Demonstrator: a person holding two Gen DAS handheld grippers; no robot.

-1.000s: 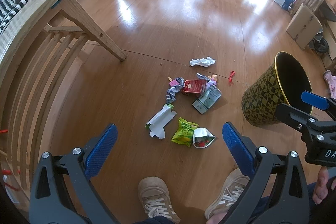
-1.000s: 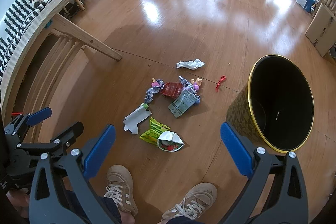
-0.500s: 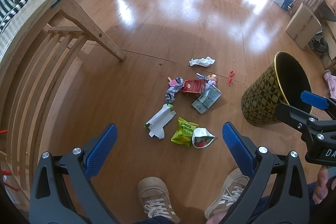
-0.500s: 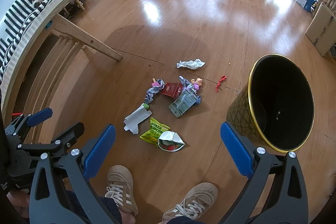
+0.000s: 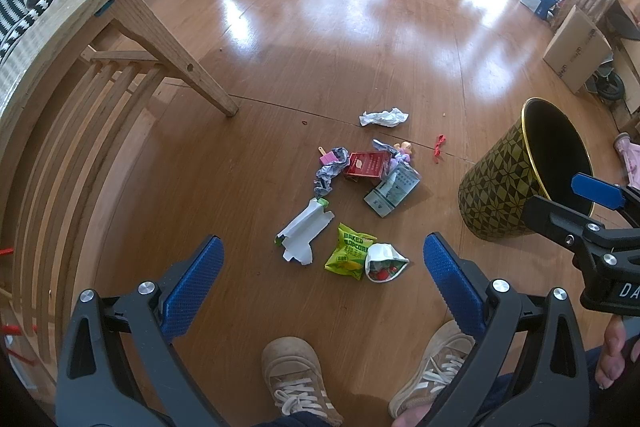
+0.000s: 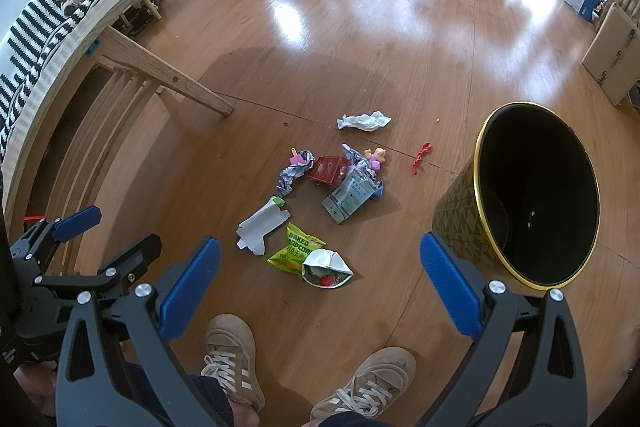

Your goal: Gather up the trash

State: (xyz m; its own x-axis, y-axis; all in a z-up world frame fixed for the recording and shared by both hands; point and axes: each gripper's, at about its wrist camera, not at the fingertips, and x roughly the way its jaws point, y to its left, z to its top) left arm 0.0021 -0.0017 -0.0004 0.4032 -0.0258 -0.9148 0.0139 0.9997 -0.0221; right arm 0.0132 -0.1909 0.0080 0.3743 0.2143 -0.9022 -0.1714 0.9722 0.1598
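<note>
- Left tool (image 5: 323, 269) hangs low in the frame, jaws spread wide, nothing between the blue pads, well above the wooden floor (image 5: 360, 27).
- Right tool (image 6: 320, 273) is likewise splayed and empty, held over the person's tan sneakers (image 6: 234, 355).
- Trash sits mid-frame on the floor: a green popcorn bag (image 5: 350, 251) touching a white wrapper with red print (image 5: 384, 262), and a flattened white carton (image 5: 304, 233) just left of them.
- Further up the frame: a red box (image 5: 366, 165), a grey-green packet (image 5: 394, 189), crumpled grey foil (image 5: 330, 173) and a white tissue wad (image 5: 384, 117).
- The black-and-gold bin (image 6: 536, 195) stands upright at the right of the frame, apart from the litter.
</note>
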